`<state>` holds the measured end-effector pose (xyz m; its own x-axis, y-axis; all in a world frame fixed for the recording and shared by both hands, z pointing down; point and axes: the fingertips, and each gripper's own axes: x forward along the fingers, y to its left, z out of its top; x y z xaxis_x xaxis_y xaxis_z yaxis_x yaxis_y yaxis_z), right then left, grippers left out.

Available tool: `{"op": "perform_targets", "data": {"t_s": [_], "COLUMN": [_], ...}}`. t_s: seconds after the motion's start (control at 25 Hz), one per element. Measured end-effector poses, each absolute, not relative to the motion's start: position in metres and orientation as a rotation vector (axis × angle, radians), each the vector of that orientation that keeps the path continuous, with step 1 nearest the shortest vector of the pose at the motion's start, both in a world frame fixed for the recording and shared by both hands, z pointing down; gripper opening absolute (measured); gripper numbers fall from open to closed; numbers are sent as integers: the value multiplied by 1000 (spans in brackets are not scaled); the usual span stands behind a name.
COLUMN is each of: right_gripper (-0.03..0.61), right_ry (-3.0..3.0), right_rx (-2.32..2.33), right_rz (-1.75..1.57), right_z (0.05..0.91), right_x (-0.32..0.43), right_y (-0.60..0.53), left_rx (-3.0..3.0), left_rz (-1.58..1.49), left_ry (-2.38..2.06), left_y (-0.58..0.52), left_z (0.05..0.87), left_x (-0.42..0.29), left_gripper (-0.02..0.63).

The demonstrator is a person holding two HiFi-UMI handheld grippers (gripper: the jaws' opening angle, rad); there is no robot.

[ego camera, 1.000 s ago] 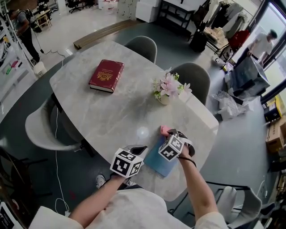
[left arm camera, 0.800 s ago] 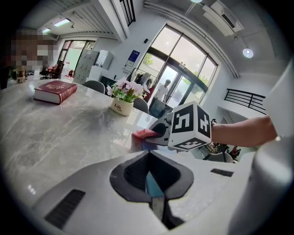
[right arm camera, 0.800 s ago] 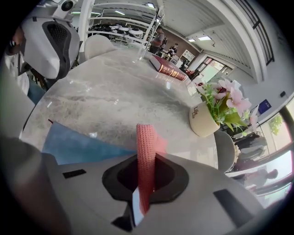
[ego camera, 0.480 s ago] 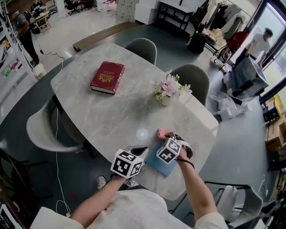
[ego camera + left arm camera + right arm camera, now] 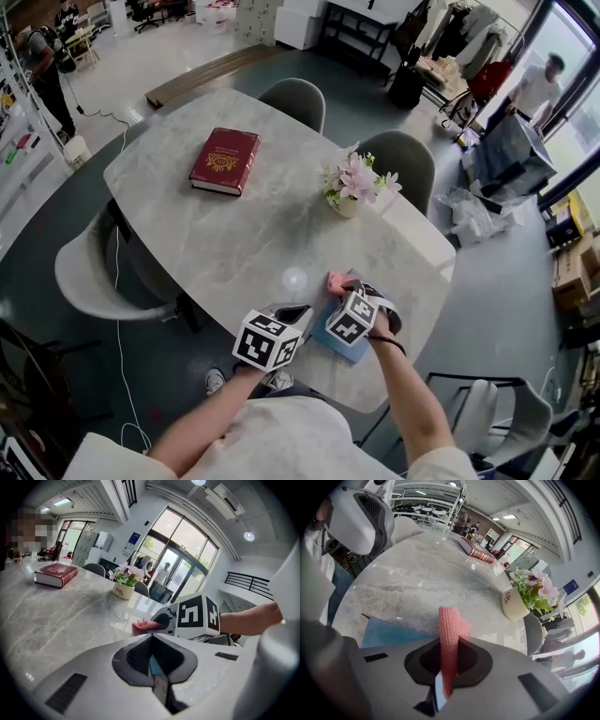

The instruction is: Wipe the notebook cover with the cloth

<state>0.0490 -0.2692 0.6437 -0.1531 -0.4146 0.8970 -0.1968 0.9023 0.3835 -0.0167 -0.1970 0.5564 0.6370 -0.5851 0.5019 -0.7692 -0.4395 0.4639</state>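
- At the near edge of the table [image 5: 246, 246], in the head view, the blue notebook [image 5: 336, 345] lies flat, towards the right-hand end.
- The left gripper [image 5: 296, 312] meets the notebook's left side. The right gripper [image 5: 343, 286] sits over its far edge, with the pink cloth [image 5: 334, 279] showing at its tip, down at the table top.
- A red book [image 5: 225, 159] lies closed near the far left edge. A flower pot [image 5: 345, 208] stands well apart from it, by the far right edge, and a grey chair [image 5: 298, 97] is tucked in behind the table.
- In the left gripper view, the jaws are pressed together on a thin blue sliver, which looks like the notebook's edge.
- Just ahead, the right gripper's marker cube fills the middle, and the cloth pokes out beside it, low against the marble.
- In the right gripper view, the jaws are pinched narrow on the cloth, which stands out from between them as a folded knitted strip with its tip bent to the right.
- A corner of the notebook lies just left of the jaws, by the table's edge.
- The left gripper's body hangs in the upper left corner.
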Motion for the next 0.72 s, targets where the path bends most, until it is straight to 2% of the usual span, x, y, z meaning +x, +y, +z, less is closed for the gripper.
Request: {"op": "perform_targets", "data": {"t_s": [0.72], "right_gripper": [15], "right_ry": [-1731], "right_rx": [488], "right_rz": [-169], "right_z": [639], "right_x": [37], "right_y": [-221], "left_rx": [2214], "left_rz": [362], "left_ry": [-971], "left_y": [-166], "left_z": [555], "left_x": [-25], "left_gripper": [5]}}
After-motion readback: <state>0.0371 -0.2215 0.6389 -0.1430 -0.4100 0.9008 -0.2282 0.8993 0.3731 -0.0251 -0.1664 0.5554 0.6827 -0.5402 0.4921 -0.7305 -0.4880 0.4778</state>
